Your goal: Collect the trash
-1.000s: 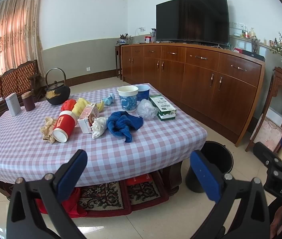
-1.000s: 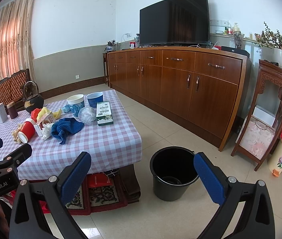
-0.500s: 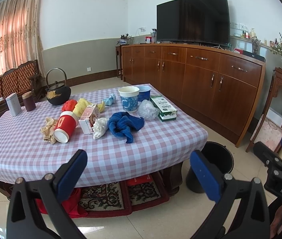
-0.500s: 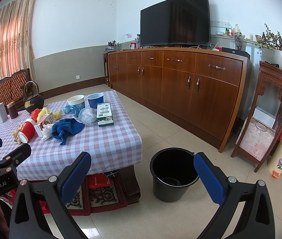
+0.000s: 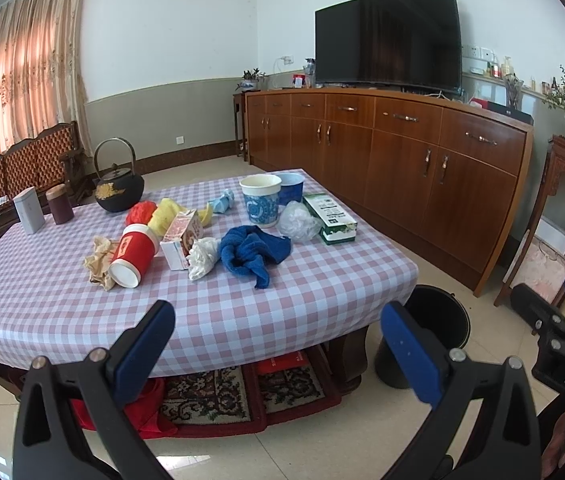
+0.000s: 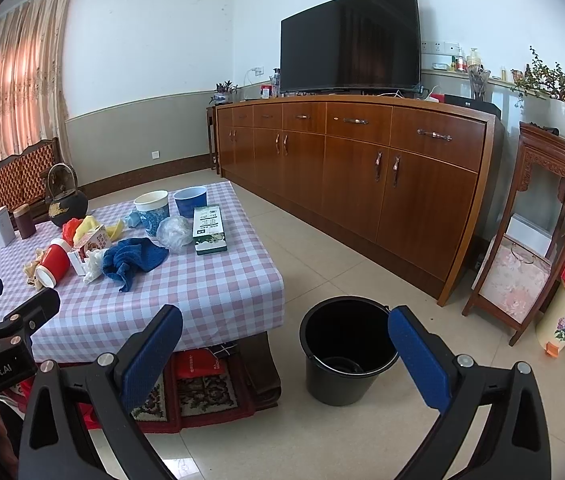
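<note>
Left gripper [image 5: 278,344] and right gripper [image 6: 284,350] both spread, holding nothing. Round black plastic bucket [image 6: 348,350] stands on floor beside the checked tabletop's [image 6: 210,284] right corner.

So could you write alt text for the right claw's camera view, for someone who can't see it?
An open, empty right claw with blue pads points at a black bucket on a tiled floor, beside a low table in a checked cloth. On the table lie cups, a blue cloth, cartons and crumpled wrappers; a wooden sideboard carrying a television stands behind.
</note>
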Available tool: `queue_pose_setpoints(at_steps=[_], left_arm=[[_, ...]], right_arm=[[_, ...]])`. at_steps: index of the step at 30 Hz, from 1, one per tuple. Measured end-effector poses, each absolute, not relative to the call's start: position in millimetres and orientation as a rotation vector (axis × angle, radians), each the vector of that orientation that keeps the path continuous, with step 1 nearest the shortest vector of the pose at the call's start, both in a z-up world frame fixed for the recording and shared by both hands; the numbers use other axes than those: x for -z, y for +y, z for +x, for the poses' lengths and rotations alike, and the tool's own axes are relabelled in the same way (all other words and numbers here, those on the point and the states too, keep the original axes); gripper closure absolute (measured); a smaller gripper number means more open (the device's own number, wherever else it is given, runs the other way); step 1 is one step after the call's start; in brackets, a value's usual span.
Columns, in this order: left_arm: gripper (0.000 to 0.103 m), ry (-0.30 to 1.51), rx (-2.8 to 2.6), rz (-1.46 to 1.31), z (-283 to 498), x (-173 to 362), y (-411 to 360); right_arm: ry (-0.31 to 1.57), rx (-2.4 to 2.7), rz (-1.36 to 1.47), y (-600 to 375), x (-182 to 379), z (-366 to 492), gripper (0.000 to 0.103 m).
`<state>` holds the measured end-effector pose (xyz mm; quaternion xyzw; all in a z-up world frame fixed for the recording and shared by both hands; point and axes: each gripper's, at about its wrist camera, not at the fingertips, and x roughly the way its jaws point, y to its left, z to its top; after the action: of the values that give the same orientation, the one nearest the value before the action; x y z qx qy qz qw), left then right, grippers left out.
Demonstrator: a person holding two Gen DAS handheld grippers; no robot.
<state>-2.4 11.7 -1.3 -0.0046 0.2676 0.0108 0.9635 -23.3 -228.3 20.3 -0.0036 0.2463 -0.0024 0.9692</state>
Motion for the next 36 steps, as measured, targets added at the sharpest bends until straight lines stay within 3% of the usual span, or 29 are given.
queue_pose_setpoints(at_steps=[18,36], left_arm=[[0.000,0.566,-0.068,-0.034,6,10,39],[0.000,0.650,-0.268,-0.135,52,55,154]], right_arm=[[0.503,-0.069,0.059,-228,-15,-13,0.000],[0.576,-0.362,-0.082,-107,9,81,0.000]])
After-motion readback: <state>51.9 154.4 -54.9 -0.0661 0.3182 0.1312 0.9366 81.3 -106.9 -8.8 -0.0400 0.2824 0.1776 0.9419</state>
